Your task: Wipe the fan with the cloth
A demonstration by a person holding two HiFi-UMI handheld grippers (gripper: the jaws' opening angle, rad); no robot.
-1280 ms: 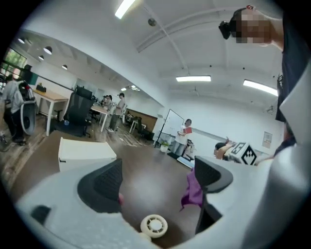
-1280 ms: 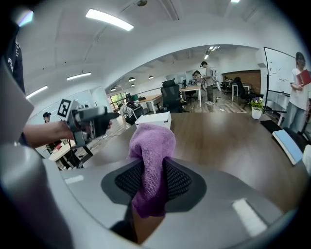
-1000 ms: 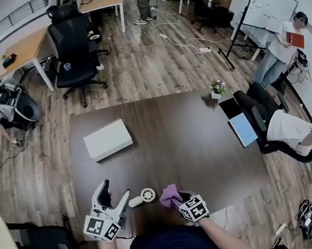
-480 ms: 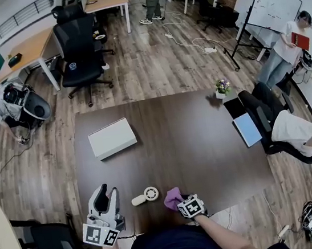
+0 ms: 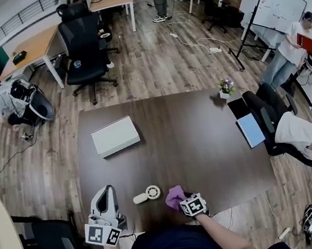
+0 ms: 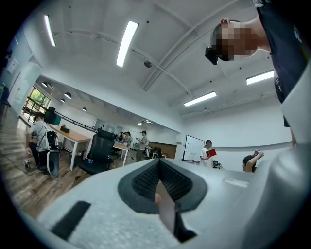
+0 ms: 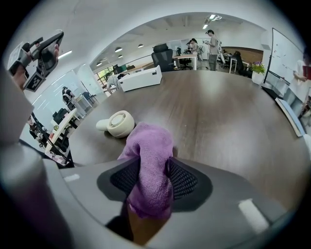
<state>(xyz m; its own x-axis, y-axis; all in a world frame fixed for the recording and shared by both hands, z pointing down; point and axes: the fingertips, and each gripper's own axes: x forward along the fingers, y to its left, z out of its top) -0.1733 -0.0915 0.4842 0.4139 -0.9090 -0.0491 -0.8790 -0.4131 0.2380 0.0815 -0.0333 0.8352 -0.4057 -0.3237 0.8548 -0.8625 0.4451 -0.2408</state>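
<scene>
A small white hand-held fan (image 5: 147, 195) lies flat on the dark table (image 5: 193, 144) near its front edge; the right gripper view shows the fan (image 7: 118, 123) just ahead and to the left. My right gripper (image 5: 179, 200) points steeply down beside it. A purple cloth (image 7: 150, 160) sits bunched between its pads (image 7: 181, 177) and drapes onto the table, and the jaws are opening. The cloth (image 5: 174, 195) lies right of the fan. My left gripper (image 5: 106, 206) is shut and empty, held level left of the fan. Its closed jaws (image 6: 159, 187) face the room.
A white box (image 5: 115, 136) lies at the table's back left. A blue-screened laptop (image 5: 251, 129) and a small flower pot (image 5: 227, 88) are at the right edge, where a person sits. A black office chair (image 5: 85, 50) stands beyond the table.
The left gripper's jaws went from wide open to shut, with nothing in them, and it lifted slightly. The right gripper sank towards the table with the cloth.
</scene>
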